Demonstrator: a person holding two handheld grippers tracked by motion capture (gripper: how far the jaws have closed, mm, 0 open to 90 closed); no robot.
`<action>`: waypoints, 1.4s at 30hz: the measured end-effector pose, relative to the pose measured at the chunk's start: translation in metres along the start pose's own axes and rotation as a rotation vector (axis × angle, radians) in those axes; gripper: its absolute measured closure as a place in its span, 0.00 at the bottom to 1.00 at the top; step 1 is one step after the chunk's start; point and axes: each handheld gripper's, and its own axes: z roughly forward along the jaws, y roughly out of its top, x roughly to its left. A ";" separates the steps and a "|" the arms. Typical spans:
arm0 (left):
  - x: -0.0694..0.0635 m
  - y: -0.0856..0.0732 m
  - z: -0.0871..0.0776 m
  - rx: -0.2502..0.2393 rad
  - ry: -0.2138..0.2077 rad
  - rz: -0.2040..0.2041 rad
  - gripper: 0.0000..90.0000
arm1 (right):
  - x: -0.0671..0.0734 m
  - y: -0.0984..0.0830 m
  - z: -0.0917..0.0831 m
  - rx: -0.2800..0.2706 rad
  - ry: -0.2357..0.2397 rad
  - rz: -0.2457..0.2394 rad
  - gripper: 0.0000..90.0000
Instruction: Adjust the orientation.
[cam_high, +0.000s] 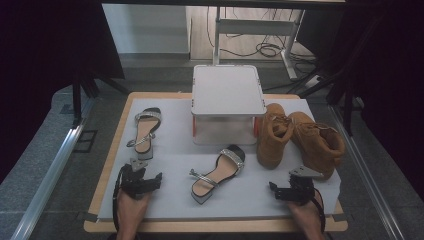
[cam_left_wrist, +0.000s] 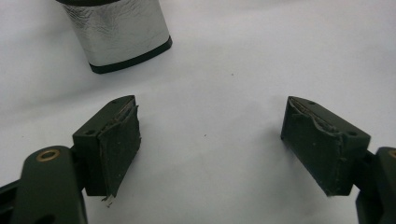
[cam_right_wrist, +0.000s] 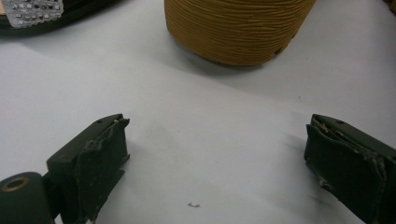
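Jaws of both the left gripper (cam_high: 150, 181) and right gripper (cam_high: 281, 191) stand spread, nothing between them. Nearest sandal (cam_high: 142, 134) lies just ahead of the left gripper, heel block toward it; boot (cam_high: 274, 135) ahead of the right. Likely approach: straddle the heel squarely before closing.

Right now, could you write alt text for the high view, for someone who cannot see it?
A person's two hands rest at the near edge of a white-covered table, each holding an open black tool, the left tool and the right tool. Between them lies a silver-strapped sandal; a second sandal lies far left, a white box stands behind, and two tan boots sit right.
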 end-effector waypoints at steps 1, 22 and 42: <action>0.000 0.000 0.000 0.000 0.000 0.000 0.21 | 0.000 0.000 0.000 0.000 0.000 0.000 0.07; 0.000 0.000 0.000 0.001 0.000 0.000 0.21 | 0.000 -0.001 -0.001 -0.005 0.000 0.005 0.08; 0.001 -0.001 -0.004 -0.017 0.015 -0.009 0.37 | 0.000 -0.001 -0.001 -0.010 0.000 0.006 0.08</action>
